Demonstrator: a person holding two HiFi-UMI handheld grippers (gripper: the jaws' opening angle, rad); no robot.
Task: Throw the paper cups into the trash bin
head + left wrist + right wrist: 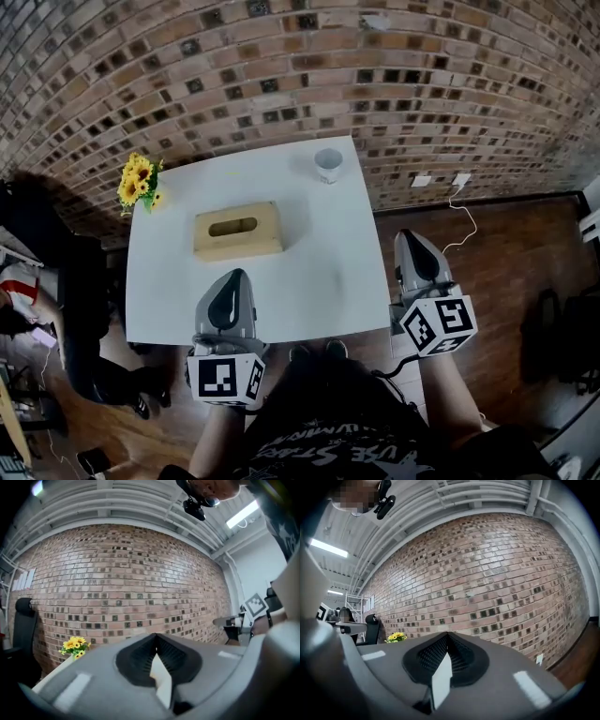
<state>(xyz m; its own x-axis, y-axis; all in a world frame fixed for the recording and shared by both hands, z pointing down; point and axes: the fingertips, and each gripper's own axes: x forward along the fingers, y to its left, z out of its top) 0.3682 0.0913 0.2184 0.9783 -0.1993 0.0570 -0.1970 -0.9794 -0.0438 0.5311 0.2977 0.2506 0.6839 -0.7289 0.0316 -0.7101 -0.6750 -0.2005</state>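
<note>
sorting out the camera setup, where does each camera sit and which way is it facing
Head view: on the person's head, facing steeply down at the white table and paper cup; the left claw, right claw and torso show.
Left gripper view: on the left claw, looking along its shut jaws at the brick wall; the person's head camera shows at top.
Right gripper view: on the right claw, facing the same wall along shut jaws.
Shared: all three catch the yellow flowers.
</note>
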